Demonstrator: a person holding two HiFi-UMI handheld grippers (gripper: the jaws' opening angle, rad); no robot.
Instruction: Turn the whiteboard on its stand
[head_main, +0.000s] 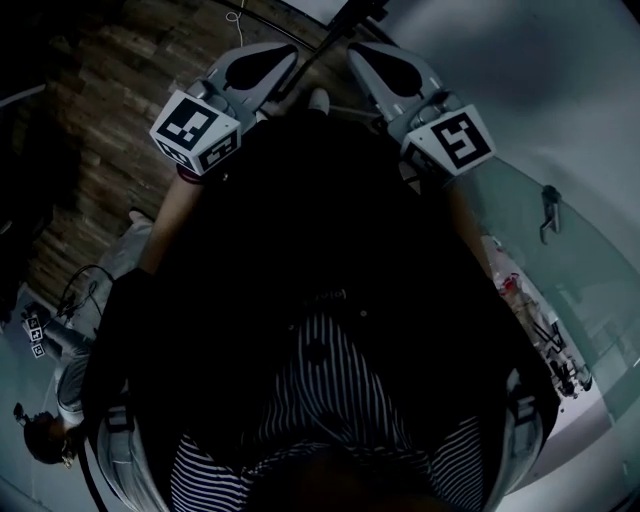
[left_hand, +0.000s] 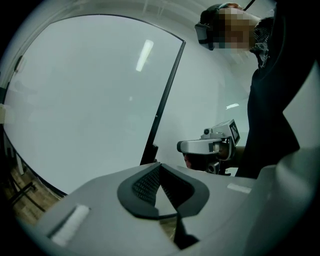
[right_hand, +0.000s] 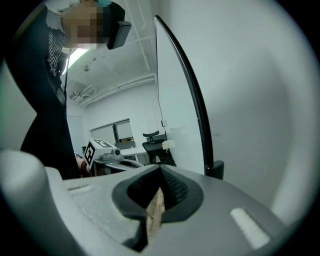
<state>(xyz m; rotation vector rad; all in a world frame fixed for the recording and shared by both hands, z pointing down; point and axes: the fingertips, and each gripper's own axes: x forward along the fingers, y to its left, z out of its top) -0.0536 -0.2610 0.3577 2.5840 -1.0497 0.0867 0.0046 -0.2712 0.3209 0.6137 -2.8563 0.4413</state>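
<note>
Left gripper (left_hand: 159, 172) and right gripper (right_hand: 160, 176), both clenched shut (nothing between), flank the whiteboard (left_hand: 85, 100) at its black frame edge (left_hand: 165, 95); a steady sideways push near that edge should turn it.

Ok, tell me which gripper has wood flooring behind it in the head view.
The left gripper, left of the dark whiteboard edge, shows over brown wood floor; the right gripper has only pale grey behind it.

Whiteboard (left_hand: 90, 100) glossy, smooth; frame (left_hand: 165, 95) dark; left gripper (left_hand: 160, 166) matt grey plastic; floor (head_main: 100, 100) wooden.
</note>
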